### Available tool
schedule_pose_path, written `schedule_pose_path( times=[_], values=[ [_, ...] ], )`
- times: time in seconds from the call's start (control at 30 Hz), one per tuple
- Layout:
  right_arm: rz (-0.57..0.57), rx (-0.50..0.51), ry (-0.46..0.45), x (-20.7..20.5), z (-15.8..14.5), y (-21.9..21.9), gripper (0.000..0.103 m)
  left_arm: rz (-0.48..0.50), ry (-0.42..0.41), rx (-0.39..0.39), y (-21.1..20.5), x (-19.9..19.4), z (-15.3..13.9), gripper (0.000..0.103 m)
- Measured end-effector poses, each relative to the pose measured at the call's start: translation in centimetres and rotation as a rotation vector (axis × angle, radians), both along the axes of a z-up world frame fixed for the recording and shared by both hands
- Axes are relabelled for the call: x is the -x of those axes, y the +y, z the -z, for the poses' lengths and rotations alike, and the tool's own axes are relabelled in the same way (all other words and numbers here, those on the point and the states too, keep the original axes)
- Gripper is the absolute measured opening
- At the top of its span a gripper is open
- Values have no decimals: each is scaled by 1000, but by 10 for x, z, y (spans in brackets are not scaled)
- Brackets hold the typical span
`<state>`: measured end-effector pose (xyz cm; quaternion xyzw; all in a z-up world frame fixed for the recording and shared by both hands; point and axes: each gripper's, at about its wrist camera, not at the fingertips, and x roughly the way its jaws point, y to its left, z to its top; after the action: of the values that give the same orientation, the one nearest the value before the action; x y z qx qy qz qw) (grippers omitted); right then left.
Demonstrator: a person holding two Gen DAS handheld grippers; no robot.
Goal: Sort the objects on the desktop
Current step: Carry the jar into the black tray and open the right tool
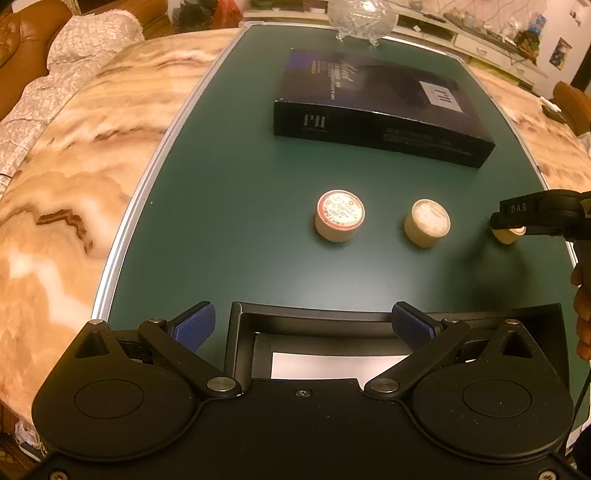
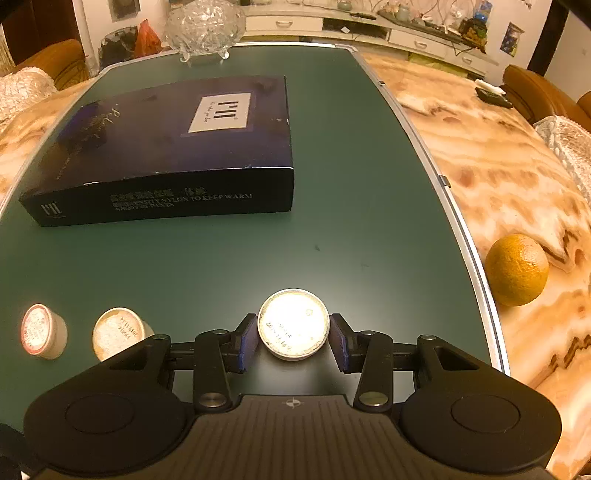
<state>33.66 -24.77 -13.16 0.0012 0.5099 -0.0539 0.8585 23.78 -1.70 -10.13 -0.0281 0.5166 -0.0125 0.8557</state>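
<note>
Three small cream round tubs stand in a row on the green mat (image 1: pixel 240 184). In the left wrist view they are the red-rimmed tub (image 1: pixel 340 216), the middle tub (image 1: pixel 427 222) and the right tub (image 1: pixel 508 234) under the right gripper (image 1: pixel 517 221). In the right wrist view my right gripper (image 2: pixel 293 341) has its blue pads (image 2: pixel 248 341) closed against both sides of the white-lidded tub (image 2: pixel 293 324). The middle tub (image 2: pixel 117 332) and red-rimmed tub (image 2: pixel 42 330) stand to its left. My left gripper (image 1: pixel 303 326) is open and empty above the mat's near edge.
A dark flat box (image 1: pixel 380 107) (image 2: pixel 173 147) lies on the mat behind the tubs. A glass bowl (image 1: pixel 360 16) (image 2: pixel 205 26) stands at the far edge. An orange (image 2: pixel 516 269) sits on the marble table (image 2: pixel 498 166) right of the mat. A black frame (image 1: pixel 369 325) lies under the left gripper.
</note>
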Motion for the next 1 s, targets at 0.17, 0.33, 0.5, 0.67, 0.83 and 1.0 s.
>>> schedule_pose_path(
  times=[0.17,0.33,0.5,0.67,0.83,1.0],
  values=[
    [-7,-24,-12,12,-12,-1,45,-4,-5,7,2,4,-4,103],
    [-33,-49,-51,48,-41,2,45,-9,-11,15,6,9,-8,103],
    [-66,-65,-71,96,-67,8,45,-9,-21,29,9,20,-17,103],
    [-77,-90,-67,140,-77,13,45,-13,-38,41,16,33,-28,103],
    [-61,-113,-38,173,-71,18,45,-19,-55,44,22,46,-37,103],
    [-53,-141,34,183,-47,23,45,-22,-55,47,26,53,-40,103]
  ],
)
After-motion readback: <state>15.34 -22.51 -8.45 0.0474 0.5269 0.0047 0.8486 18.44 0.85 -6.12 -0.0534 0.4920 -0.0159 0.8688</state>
